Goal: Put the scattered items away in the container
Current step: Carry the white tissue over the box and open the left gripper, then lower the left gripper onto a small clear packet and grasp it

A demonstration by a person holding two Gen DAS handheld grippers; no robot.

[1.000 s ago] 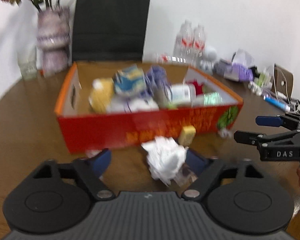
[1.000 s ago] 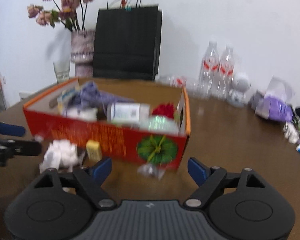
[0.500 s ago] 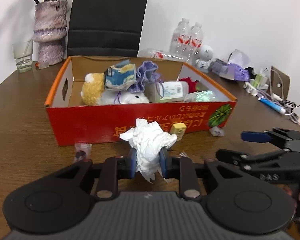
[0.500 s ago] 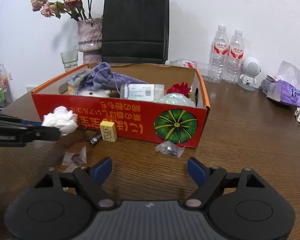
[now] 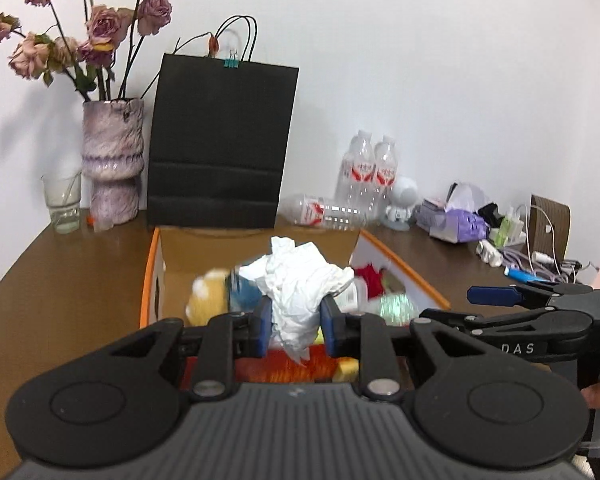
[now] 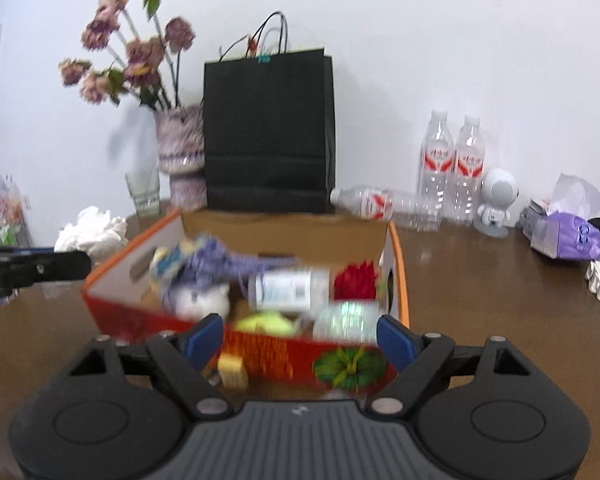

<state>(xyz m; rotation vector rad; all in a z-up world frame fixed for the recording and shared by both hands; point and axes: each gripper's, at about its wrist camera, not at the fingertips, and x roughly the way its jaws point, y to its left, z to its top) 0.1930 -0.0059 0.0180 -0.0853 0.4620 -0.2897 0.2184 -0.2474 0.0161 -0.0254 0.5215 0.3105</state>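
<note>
Left gripper (image 5: 294, 326) pinches the tissue wad (image 5: 300, 284) between its blue pads, holding it up in front of the red box (image 6: 268, 354) — box already crowded. Right gripper (image 6: 300, 338) hangs near the box front, jaws spread, nothing between them — yellow block (image 6: 232, 370) on the table below.

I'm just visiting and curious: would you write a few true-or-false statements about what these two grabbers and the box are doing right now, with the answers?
1. The left gripper is shut on a crumpled tissue. True.
2. The right gripper holds a bottle. False: its jaws are open and empty.
3. The red box is empty. False: it holds a white bottle, a purple cloth and more.
4. A black paper bag stands behind the box. True.
5. A small yellow block lies outside the box, against its front wall. True.
</note>
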